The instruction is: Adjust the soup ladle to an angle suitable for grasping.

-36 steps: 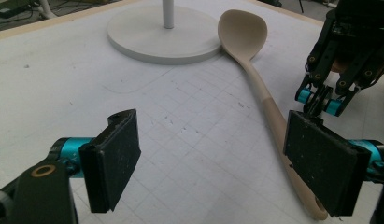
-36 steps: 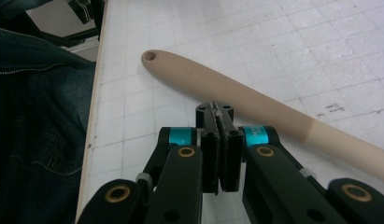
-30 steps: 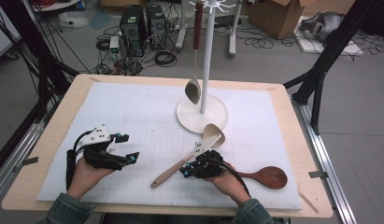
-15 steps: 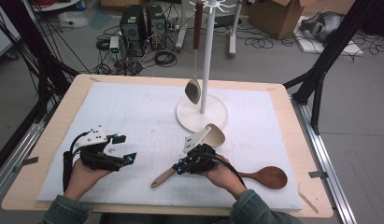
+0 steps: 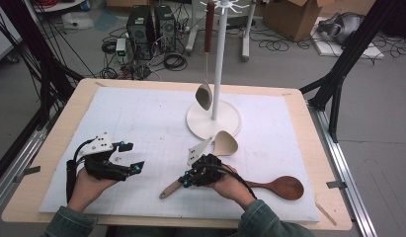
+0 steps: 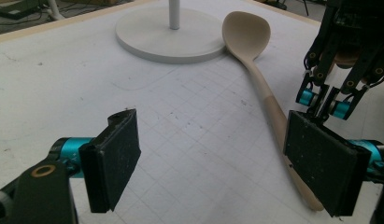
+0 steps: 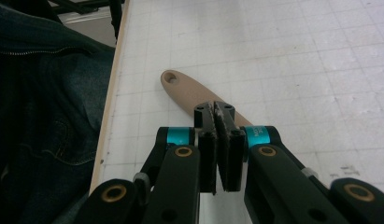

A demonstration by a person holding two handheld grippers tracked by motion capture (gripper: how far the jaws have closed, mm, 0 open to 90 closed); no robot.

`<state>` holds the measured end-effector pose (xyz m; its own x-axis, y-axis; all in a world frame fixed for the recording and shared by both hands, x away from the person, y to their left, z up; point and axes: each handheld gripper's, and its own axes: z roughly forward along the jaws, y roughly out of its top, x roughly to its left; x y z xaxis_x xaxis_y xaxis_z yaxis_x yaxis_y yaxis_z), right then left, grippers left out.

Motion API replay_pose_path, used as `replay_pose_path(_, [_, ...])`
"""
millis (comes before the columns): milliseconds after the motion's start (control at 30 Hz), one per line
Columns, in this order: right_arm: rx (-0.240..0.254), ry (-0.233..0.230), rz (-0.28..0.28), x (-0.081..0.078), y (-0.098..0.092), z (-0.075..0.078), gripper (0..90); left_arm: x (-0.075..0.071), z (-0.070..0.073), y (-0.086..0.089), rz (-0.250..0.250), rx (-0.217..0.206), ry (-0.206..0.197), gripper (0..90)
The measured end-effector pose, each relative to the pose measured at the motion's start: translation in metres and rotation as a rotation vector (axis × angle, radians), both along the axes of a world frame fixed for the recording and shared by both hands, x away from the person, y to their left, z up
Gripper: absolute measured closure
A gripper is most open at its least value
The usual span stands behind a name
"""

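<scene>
Your right gripper (image 7: 221, 140) has its 2 pads pressed together above the pale wooden spoon's (image 7: 189, 93) handle, gripping nothing; your left gripper (image 6: 217, 163) is spread wide, empty.

- A white utensil stand (image 5: 213, 118) with a round base and a hooked top stands on the white gridded mat (image 5: 141, 118).
- A brown-handled ladle (image 5: 205, 94) hangs from the stand.
- A dark wooden spoon (image 5: 284, 187) lies on the mat near the right edge.
- Computer towers (image 5: 148, 24) and cables lie on the floor beyond the table (image 5: 47, 148).
</scene>
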<state>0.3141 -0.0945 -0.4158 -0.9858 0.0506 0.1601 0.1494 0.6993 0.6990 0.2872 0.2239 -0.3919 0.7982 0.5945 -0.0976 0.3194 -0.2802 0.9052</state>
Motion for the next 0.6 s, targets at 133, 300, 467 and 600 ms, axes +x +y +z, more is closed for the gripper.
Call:
replay_pose_path(133, [-0.021,0.0,0.016,-0.001,0.002,-0.004,88.4,0.001,-0.001,0.001,-0.001,-0.004,0.005,19.0])
replay_pose_path(300, [-0.039,0.015,0.005,-0.002,-0.001,-0.015,88.7,0.002,-0.002,0.0,-0.005,0.0,0.007,19.1])
replay_pose_path(467, [-0.029,-0.001,-0.016,-0.001,0.002,-0.02,89.7,0.001,-0.002,-0.002,-0.007,0.002,0.006,19.2])
replay_pose_path(600, [-0.02,0.007,-0.019,0.001,0.003,-0.02,89.7,0.002,-0.002,-0.002,-0.011,0.003,0.008,19.4])
